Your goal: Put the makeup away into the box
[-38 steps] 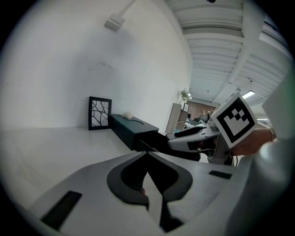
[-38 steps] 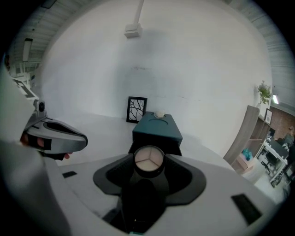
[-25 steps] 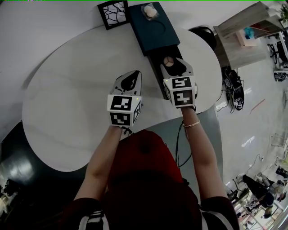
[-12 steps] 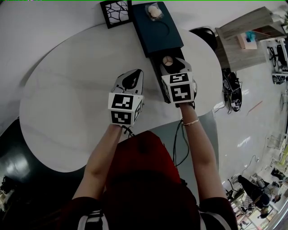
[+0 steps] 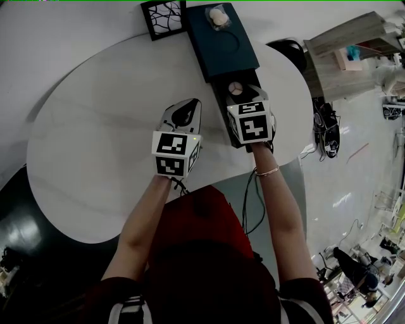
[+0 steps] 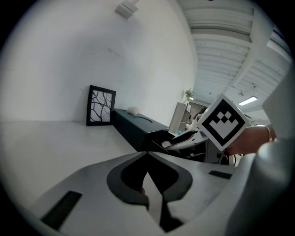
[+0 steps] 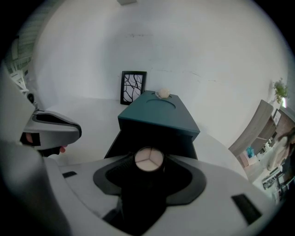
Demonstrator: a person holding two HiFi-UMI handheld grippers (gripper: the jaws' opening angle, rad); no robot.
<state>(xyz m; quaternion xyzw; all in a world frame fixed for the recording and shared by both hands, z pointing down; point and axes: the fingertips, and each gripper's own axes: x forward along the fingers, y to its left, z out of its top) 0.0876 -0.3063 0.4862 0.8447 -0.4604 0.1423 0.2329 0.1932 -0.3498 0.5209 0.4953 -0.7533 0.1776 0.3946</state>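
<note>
A dark teal box (image 5: pixel 221 39) stands at the table's far side, its black drawer (image 5: pixel 223 104) pulled out toward me. My right gripper (image 5: pixel 244 95) hangs over the drawer, tilted down and shut on a black makeup bottle (image 7: pixel 149 160) with a round pale cap, which points forward between the pads. The same bottle (image 5: pixel 235 88) shows just above the drawer's inside. Left of the drawer, my left gripper (image 5: pixel 184 109) rests low over the table with its jaws closed tip to tip (image 6: pixel 147 156). A small pinkish spot sits between them; I cannot tell what it is.
A black picture frame (image 5: pixel 163 18) stands beside the box at the back. A small beige object (image 5: pixel 217 17) lies on the box's lid. The white oval table (image 5: pixel 95 145) ends just behind my hands. Shelving and cables (image 5: pixel 329 126) are on the floor at the right.
My right gripper has dipped a little lower over the open drawer with the bottle still in it. The left gripper has stayed where it was.
</note>
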